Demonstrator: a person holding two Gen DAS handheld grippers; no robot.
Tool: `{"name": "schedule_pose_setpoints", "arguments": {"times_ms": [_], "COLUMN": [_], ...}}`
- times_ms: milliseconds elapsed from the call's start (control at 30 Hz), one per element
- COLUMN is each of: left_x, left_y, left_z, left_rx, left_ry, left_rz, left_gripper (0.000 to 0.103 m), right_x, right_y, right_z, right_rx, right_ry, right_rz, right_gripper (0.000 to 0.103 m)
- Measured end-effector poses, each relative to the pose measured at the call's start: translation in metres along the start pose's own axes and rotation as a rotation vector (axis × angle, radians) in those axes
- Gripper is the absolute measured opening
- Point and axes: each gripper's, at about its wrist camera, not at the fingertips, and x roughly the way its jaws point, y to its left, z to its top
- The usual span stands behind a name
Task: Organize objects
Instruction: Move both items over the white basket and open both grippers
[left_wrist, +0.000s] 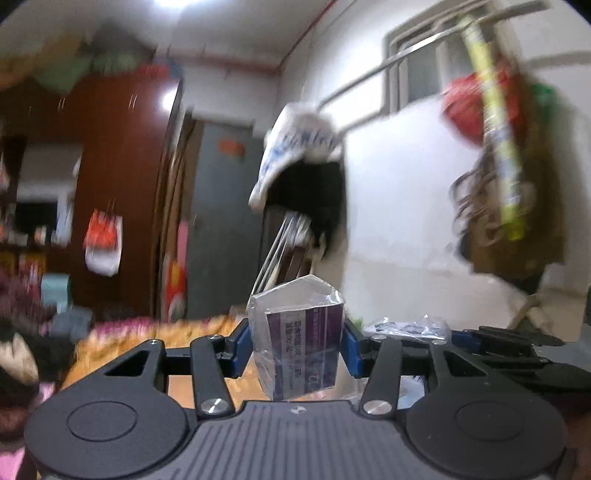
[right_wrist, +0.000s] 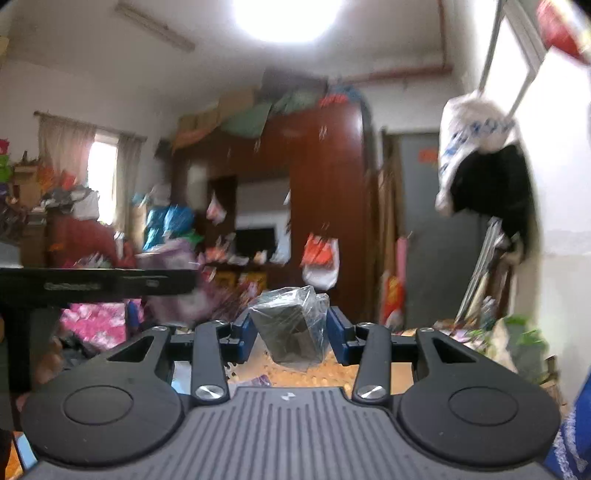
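My left gripper (left_wrist: 296, 345) is shut on a purple and white box wrapped in clear plastic (left_wrist: 301, 345), held up in the air between the blue pads (left_wrist: 241, 347). My right gripper (right_wrist: 291, 332) is shut on a dark box wrapped in clear plastic (right_wrist: 291, 330), also held up above the orange bedding (right_wrist: 332, 371). The other gripper's black body (left_wrist: 517, 354) and clear plastic (left_wrist: 410, 326) show at the right of the left wrist view. Both views are blurred.
A dark red wardrobe (right_wrist: 325, 192) and a grey door (right_wrist: 432, 229) stand at the back. A white bag and black garment (left_wrist: 306, 173) hang on the white wall from a rail. Orange bedding (left_wrist: 155, 336) lies below. A black bar (right_wrist: 96, 282) crosses at left.
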Motion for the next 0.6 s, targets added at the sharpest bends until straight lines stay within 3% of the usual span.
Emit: {"name": "schedule_pose_setpoints", "arguments": {"times_ms": [67,133,200,233,300,367,433,500,600], "left_x": [0.035,0.064,0.075,0.07,0.047,0.016,-0.017,-0.038,-0.057], "left_y": [0.005,0.011,0.017,0.019,0.018,0.013,0.004,-0.007,-0.011], "left_z": [0.0,-0.007,-0.017,-0.021,-0.026,-0.034,-0.052,-0.078,-0.115], "left_rx": [-0.01,-0.018,-0.031,-0.036,-0.04,-0.033,-0.005,0.022,0.006], "left_ry": [0.112,0.205,0.219,0.209,0.162,0.117,0.094,0.113,0.161], "left_rz": [0.008,0.021,0.096,0.1,0.037,-0.002,0.004,-0.002,-0.09], "left_gripper": [0.054,0.066,0.067,0.067,0.069,0.085,0.093,0.093,0.093], "right_x": [0.031,0.052,0.063,0.062,0.043,0.015,-0.013,-0.032,-0.052], "right_y": [-0.005,-0.005,-0.001,0.001,0.001,0.004,0.009,0.013,0.014], "right_z": [0.005,0.0,-0.006,-0.008,-0.013,-0.022,-0.036,-0.055,-0.085], "right_rx": [0.009,-0.014,-0.063,-0.071,-0.057,-0.036,-0.015,0.017,0.056], "right_ry": [0.079,0.131,0.169,0.168,0.127,0.103,0.086,0.129,0.199], "right_rz": [-0.003,-0.029,-0.101,-0.13,-0.095,-0.051,-0.061,-0.081,-0.029], "right_gripper": [0.045,0.047,0.078,0.085,0.103,0.103,0.103,0.103,0.103]}}
